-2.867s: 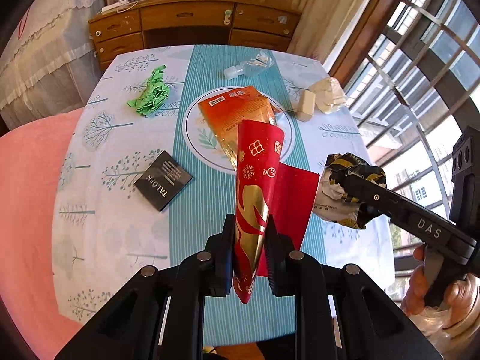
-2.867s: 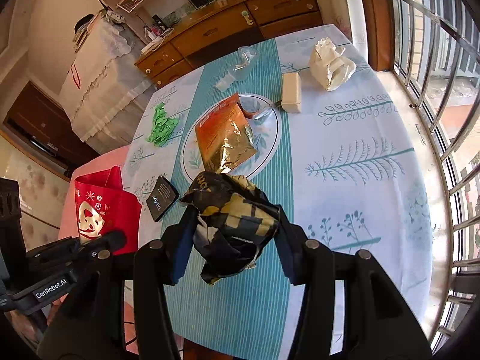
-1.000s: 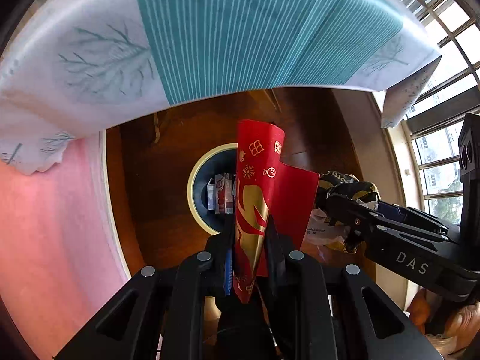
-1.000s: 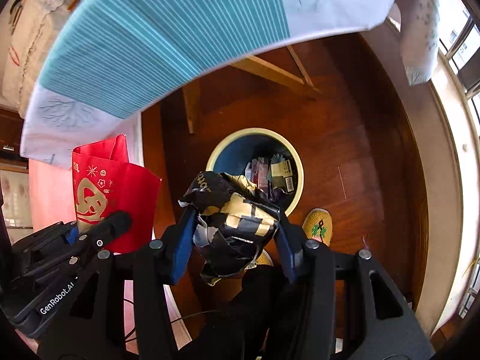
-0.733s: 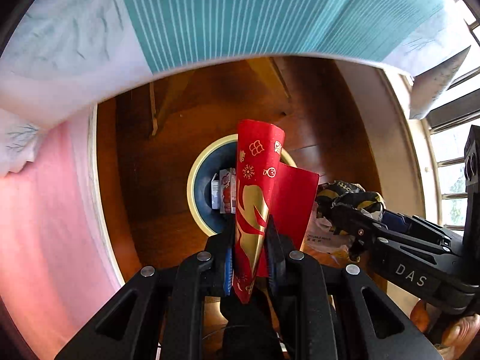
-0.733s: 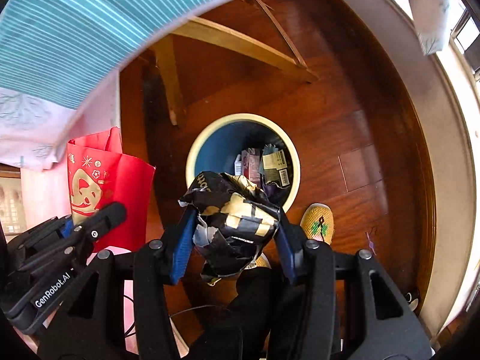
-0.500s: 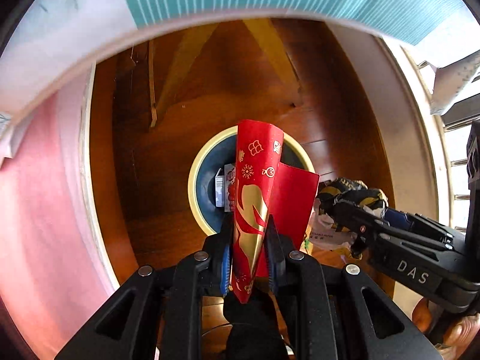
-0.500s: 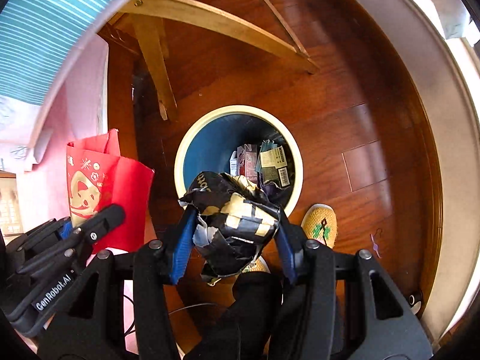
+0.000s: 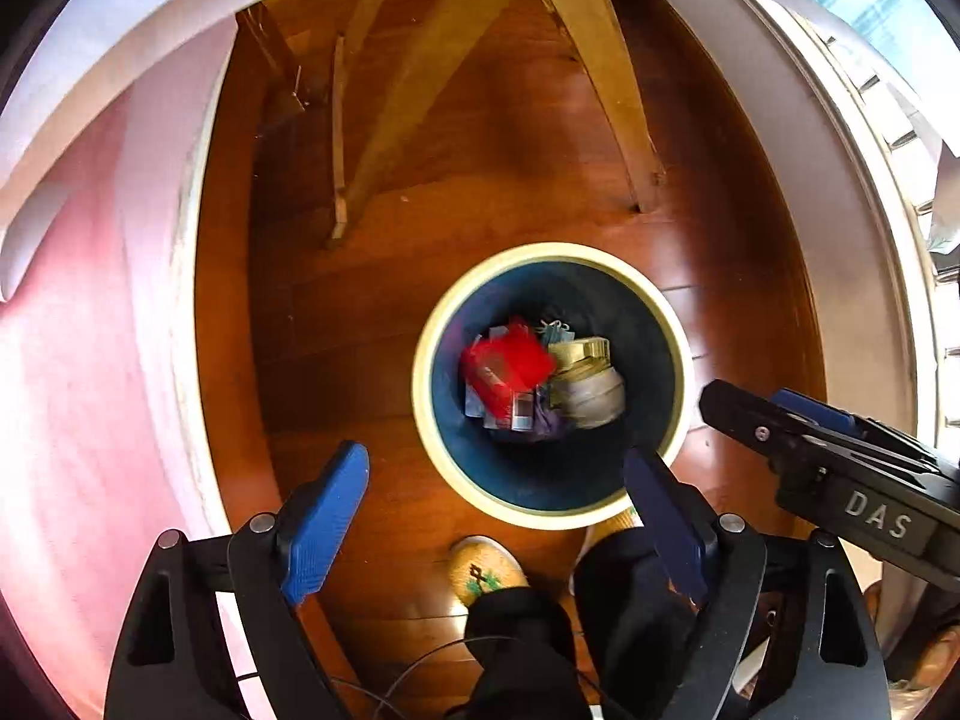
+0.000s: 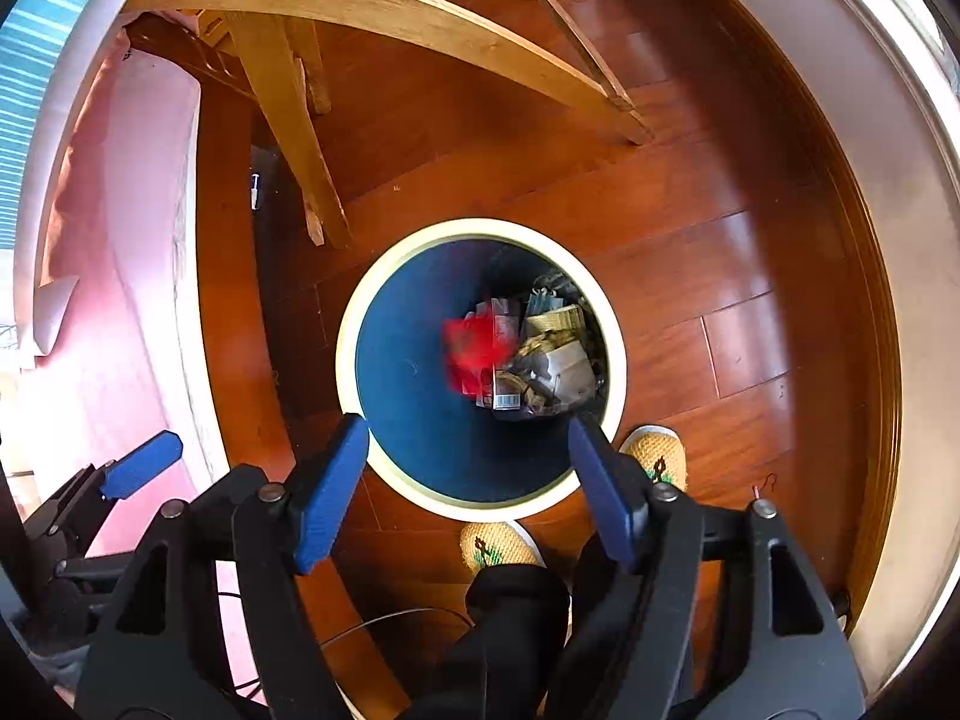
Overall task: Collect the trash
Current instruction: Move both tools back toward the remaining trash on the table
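A round bin with a cream rim (image 9: 420, 360) (image 10: 354, 312) and dark blue inside stands on the wood floor below both grippers. The red packet (image 9: 507, 363) (image 10: 474, 351) lies blurred inside it among other trash. The black and gold wrapper (image 9: 585, 381) (image 10: 555, 360) lies beside it in the bin. My left gripper (image 9: 498, 480) is open and empty above the bin's near rim. My right gripper (image 10: 468, 450) is open and empty above the bin; it also shows at the right of the left wrist view (image 9: 810, 438).
Wooden table legs (image 9: 606, 78) (image 10: 288, 114) stand behind the bin. A pink cloth (image 9: 90, 360) hangs at the left. The person's yellow slippers (image 9: 483, 570) (image 10: 654, 456) are on the floor by the bin's near side. A pale skirting (image 10: 888, 240) runs along the right.
Both grippers have opened over the bin. The red packet and the black and gold wrapper have dropped out of them into the bin.
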{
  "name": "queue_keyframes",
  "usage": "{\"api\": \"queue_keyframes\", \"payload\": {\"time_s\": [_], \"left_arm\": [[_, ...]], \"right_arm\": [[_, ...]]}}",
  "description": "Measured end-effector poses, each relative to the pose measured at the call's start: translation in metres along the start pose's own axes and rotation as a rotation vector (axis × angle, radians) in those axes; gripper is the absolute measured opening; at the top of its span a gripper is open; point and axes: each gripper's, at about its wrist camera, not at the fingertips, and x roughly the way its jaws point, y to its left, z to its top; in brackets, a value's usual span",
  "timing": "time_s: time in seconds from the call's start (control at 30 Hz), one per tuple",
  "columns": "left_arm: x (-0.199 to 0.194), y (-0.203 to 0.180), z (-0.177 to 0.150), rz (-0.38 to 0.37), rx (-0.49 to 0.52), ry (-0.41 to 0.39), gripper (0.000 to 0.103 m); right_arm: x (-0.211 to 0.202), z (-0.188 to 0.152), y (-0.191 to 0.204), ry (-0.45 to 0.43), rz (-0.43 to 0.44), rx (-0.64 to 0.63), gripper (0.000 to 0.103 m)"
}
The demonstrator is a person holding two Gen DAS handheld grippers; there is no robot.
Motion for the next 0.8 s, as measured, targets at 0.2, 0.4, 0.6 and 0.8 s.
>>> {"api": "queue_keyframes", "payload": {"time_s": [0.2,0.4,0.6,0.8], "left_arm": [[-0.011,0.01,0.001,0.031,-0.02,-0.016,0.089],[-0.041,0.018,0.001,0.036,-0.042,-0.029,0.089],[-0.079,0.018,0.0,0.031,-0.037,-0.041,0.089],[-0.133,0.011,-0.003,0.035,-0.019,-0.053,0.089]], "right_arm": [[-0.003,0.0,0.003,0.001,-0.019,-0.009,0.067],[-0.016,-0.005,0.011,0.003,-0.028,-0.023,0.067],[-0.048,-0.015,0.021,0.002,-0.03,-0.028,0.067],[-0.096,-0.024,0.032,-0.022,-0.03,-0.032,0.067]]}}
